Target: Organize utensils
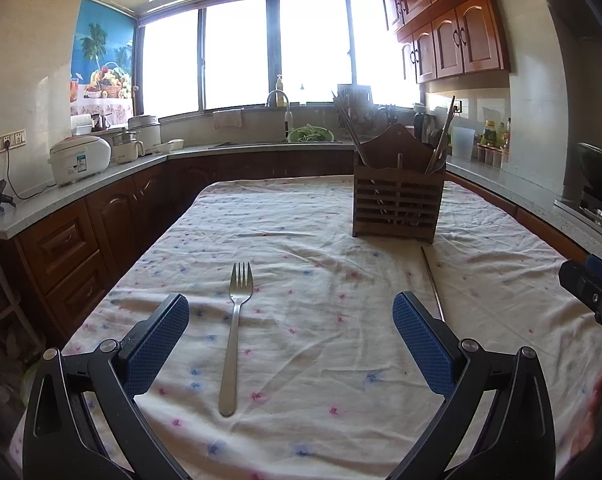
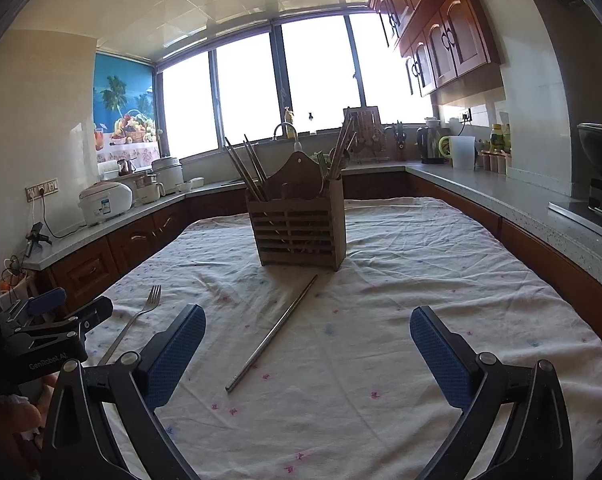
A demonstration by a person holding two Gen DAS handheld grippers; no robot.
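A steel fork (image 1: 234,336) lies on the flowered tablecloth (image 1: 321,280), tines pointing away, between the fingers of my open left gripper (image 1: 291,312). A steel chopstick (image 2: 273,330) lies slanted on the cloth, between and ahead of the fingers of my open right gripper (image 2: 307,328). The same chopstick (image 1: 433,280) shows in the left wrist view, to the right. A dark wooden slatted utensil holder (image 2: 299,228) stands further back with chopsticks and spoons upright in it; the holder (image 1: 399,196) is at far right for the left gripper. The fork (image 2: 135,318) also shows at the left.
Grey counters (image 2: 481,188) with wooden cabinets ring the table. A rice cooker (image 1: 79,158) and pots sit on the left counter, a sink with a green bowl (image 1: 311,134) at the back, and a kettle (image 2: 431,144) and bottles on the right. The other gripper (image 2: 49,328) is at the left edge.
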